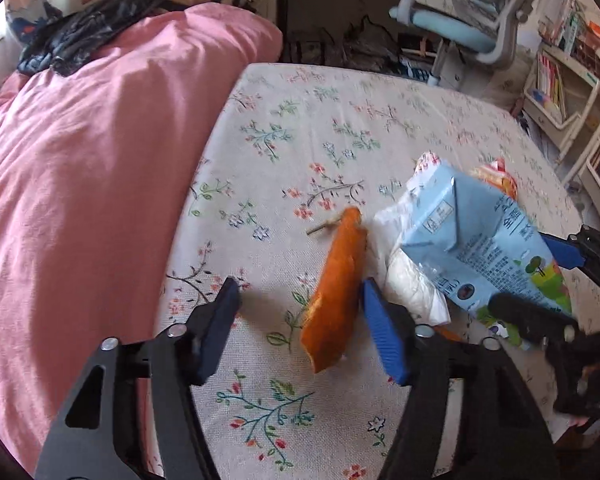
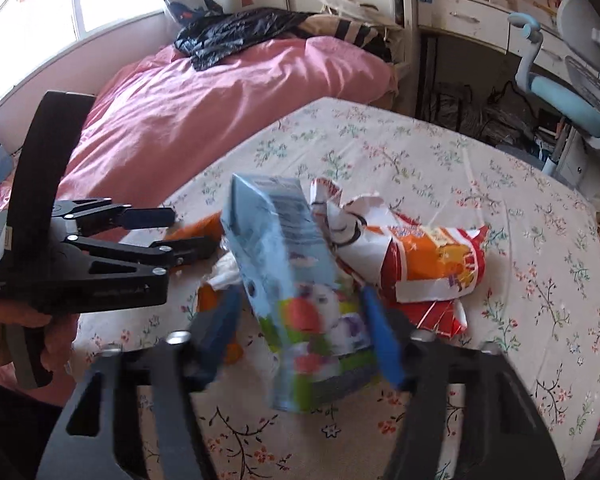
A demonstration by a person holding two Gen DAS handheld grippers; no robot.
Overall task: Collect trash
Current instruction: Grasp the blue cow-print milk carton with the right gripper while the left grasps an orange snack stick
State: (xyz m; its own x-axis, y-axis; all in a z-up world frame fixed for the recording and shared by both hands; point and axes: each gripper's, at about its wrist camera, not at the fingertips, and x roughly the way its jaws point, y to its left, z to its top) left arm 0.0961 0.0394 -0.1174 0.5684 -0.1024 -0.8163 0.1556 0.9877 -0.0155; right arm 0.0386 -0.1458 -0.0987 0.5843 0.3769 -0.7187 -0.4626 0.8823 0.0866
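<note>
A light blue milk carton [image 2: 300,292] is tilted above the floral bedsheet between the fingers of my right gripper [image 2: 300,312], which is shut on its lower part; it also shows in the left wrist view [image 1: 476,240]. My left gripper [image 1: 300,300] is open low over the sheet, with an orange peel [image 1: 336,292] lying between its fingers, close to the right one. A crumpled white tissue or bag [image 1: 412,276] lies beside the peel. A torn red, orange and white snack wrapper [image 2: 428,256] lies behind the carton.
A pink duvet [image 1: 80,180] covers the bed's left side, with a black plastic bag [image 2: 236,32] on it at the far end. A blue and grey desk chair [image 2: 568,92], a desk and shelves [image 1: 560,88] stand beyond the bed's far edge.
</note>
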